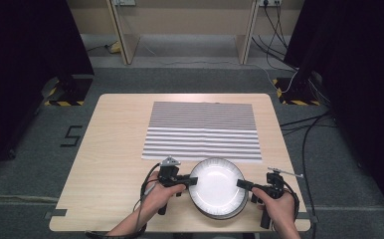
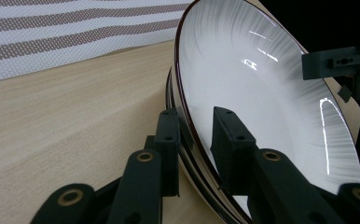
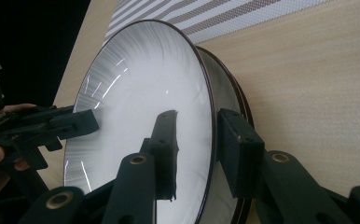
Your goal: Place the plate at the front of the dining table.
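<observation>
White plate rim between both grippers' jaws; underside hidden.

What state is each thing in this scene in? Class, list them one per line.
Top plate: white, empty, gripped at opposite rims, on a stack.
Lower plate: beneath the top plate, only its edge visible.
Left hand-held gripper: shut on the top plate's left rim.
Right hand-held gripper: shut on the top plate's right rim.
Striped placemat: flat on the table, nothing on it.
Table: wooden, carrying the placemat and plates.
</observation>
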Tool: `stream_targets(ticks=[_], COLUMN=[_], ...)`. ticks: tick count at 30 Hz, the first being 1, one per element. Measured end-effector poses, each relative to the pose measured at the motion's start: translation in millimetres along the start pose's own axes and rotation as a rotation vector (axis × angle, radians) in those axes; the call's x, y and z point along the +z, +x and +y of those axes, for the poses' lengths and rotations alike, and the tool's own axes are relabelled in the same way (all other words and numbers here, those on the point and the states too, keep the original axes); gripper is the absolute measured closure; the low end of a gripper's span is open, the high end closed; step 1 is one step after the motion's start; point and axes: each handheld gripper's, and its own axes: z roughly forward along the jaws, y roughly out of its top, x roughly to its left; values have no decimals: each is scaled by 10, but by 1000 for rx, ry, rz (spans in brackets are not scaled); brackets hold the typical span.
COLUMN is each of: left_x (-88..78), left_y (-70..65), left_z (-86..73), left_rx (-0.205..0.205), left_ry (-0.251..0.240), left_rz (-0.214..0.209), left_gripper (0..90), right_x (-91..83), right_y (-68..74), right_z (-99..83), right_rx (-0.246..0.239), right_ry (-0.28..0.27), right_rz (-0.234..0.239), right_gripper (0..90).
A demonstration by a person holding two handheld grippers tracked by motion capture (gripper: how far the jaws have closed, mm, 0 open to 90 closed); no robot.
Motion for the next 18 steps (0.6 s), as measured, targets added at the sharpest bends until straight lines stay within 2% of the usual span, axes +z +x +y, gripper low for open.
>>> stream_targets(ticks=[4, 8, 11, 15, 16, 17, 18], left_x=[6, 15, 22, 24, 14, 14, 8], left_y=[-12, -21, -23, -38, -35, -35, -28], left_z=[-8, 3, 13, 38, 66, 66, 77], left_rx=[8, 8, 3, 9, -7, -7, -17], left_ry=[-8, 2, 9, 11, 12, 12, 10], left_rz=[12, 21, 25, 40, 40, 40, 36], left_gripper=[726, 729, 732, 750, 758, 765, 770], right_x=[-19, -23, -29, -20, -9, -9, -2], right_y=[13, -4, -62, -20, 7, 7, 27], right_z=[-24, -32, -24, -18, -14, -14, -6], right_rx=[25, 39, 78, 44, 12, 12, -13], right_ry=[1, 1, 5, 8, 7, 7, 10], right_rz=[-15, -33, -9, -39, -60, -60, -64], right_gripper=[705, 808, 834, 844, 849, 849, 851])
